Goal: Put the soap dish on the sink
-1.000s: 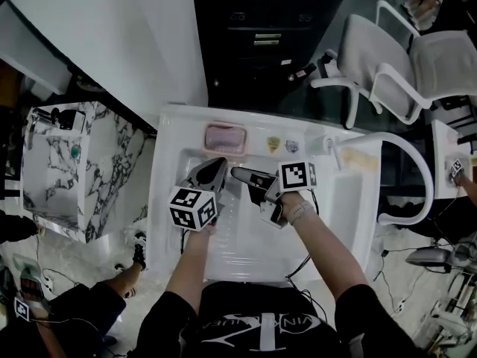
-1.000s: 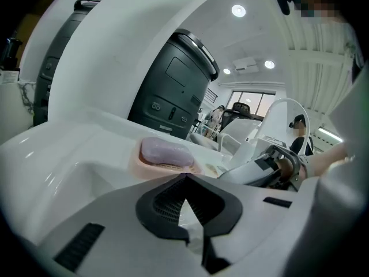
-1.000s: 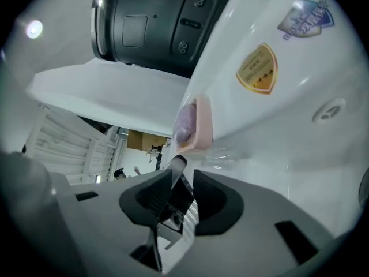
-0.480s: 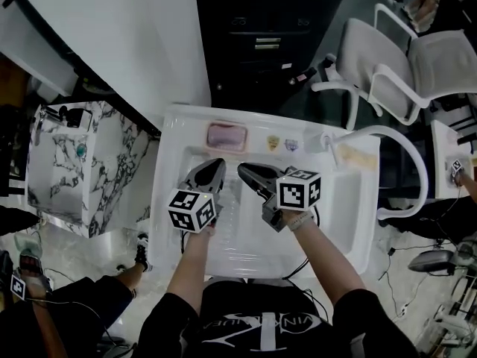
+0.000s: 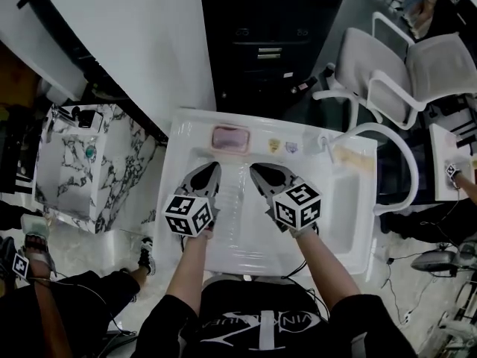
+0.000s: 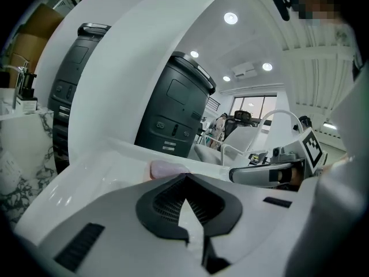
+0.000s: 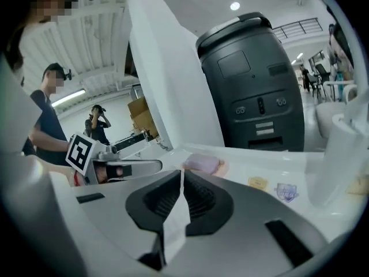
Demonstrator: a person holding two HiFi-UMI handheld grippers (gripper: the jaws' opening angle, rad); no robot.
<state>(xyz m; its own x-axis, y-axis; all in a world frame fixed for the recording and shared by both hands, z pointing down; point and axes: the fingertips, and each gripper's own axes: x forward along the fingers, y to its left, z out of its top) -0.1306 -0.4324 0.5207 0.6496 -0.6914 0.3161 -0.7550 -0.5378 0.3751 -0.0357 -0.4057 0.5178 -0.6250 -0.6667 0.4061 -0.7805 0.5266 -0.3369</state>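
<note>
The pink soap dish [image 5: 229,138] lies on the back ledge of the white sink [image 5: 177,171]; it also shows in the left gripper view [image 6: 167,168] and the right gripper view [image 7: 203,164]. My left gripper [image 5: 211,167] hovers over the basin, just short of the dish, shut and empty [image 6: 184,176]. Beside it on the right, my right gripper [image 5: 257,168] also points at the back ledge. Its jaws have just been closing and stand shut with nothing between them [image 7: 181,172]. Neither gripper touches the dish.
Two small stickers [image 5: 282,145] and a white faucet [image 5: 328,145] sit on the ledge right of the dish. A white curved tube [image 5: 406,162] arcs at the right. A marble cabinet [image 5: 74,162] stands left, a black machine [image 5: 268,43] behind, chairs [image 5: 402,58] far right.
Both grippers have lifted and drawn back a little from the ledge. The right gripper rolled so its marker cube faces up, and its jaws closed.
</note>
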